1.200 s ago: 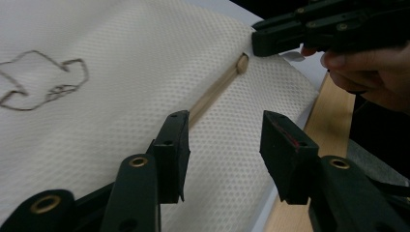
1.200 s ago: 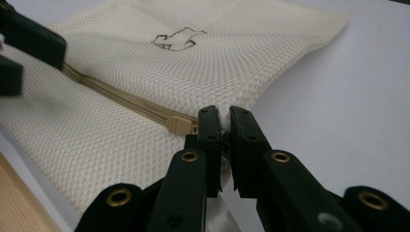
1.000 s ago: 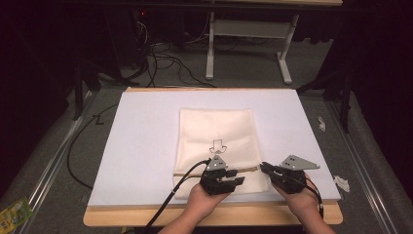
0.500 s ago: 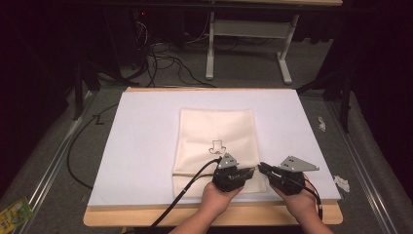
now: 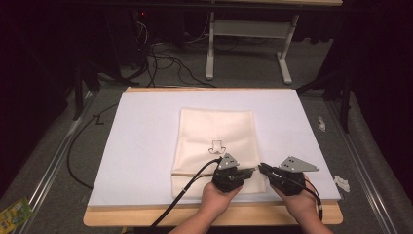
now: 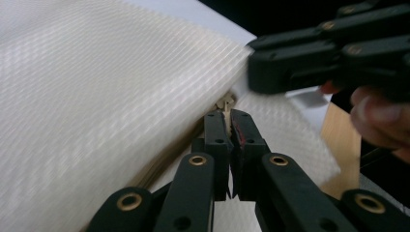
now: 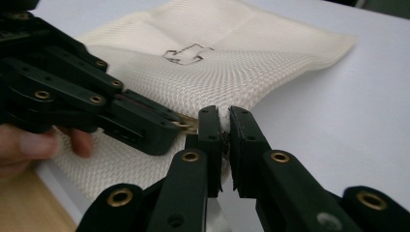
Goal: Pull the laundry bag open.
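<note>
Items counted: one cream mesh bag (image 5: pixel 215 146), one white mat (image 5: pixel 146 141), one wooden table (image 5: pixel 122 217), two grippers, two hands, and two scraps of paper beside the table.

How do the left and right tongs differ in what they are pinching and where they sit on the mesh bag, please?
The left tongs are shut on a small metal zipper pull; the right tongs are shut on the mesh bag edge itself. In the high view the left tongs sit over the bag's near right part, while the right tongs come in from its right side. Both are shut, tips almost meeting at the same corner.
</note>
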{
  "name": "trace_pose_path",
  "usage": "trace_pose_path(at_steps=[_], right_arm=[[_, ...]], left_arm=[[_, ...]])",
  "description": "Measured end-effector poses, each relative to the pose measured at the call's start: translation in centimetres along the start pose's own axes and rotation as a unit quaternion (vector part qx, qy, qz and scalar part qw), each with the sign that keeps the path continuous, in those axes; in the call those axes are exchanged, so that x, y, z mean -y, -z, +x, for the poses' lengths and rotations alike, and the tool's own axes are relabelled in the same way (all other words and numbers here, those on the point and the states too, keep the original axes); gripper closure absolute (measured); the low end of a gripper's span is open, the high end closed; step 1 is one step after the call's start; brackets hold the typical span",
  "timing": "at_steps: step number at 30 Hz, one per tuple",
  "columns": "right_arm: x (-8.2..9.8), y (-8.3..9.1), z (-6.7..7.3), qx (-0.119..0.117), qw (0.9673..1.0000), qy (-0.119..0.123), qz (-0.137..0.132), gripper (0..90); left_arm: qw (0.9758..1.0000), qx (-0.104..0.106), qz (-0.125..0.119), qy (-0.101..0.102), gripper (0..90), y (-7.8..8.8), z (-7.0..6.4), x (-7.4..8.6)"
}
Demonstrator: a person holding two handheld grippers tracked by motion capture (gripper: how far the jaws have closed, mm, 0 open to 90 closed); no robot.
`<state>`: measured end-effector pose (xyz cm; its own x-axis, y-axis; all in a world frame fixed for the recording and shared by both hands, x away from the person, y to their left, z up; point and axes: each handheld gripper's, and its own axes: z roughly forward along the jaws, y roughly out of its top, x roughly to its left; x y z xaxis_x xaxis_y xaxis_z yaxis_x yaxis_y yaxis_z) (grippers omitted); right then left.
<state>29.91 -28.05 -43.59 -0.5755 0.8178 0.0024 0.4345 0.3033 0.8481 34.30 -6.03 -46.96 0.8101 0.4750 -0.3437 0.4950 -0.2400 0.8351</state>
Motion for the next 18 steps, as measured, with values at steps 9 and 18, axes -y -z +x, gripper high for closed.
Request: trace_pose_path(at_steps=[9,18], right_arm=[[0.5,1.0,-2.3,0.024,0.9988,-0.041,-0.014,86.1],[0.9,1.3,-3.4,0.048,0.9975,-0.050,-0.007,86.0]], left_arm=[[0.9984,-0.039,0.026,0.030,87.3,4.2,3.4,1.0],[0.9941,-0.087,0.037,0.054,87.2,12.6,7.1,3.1]])
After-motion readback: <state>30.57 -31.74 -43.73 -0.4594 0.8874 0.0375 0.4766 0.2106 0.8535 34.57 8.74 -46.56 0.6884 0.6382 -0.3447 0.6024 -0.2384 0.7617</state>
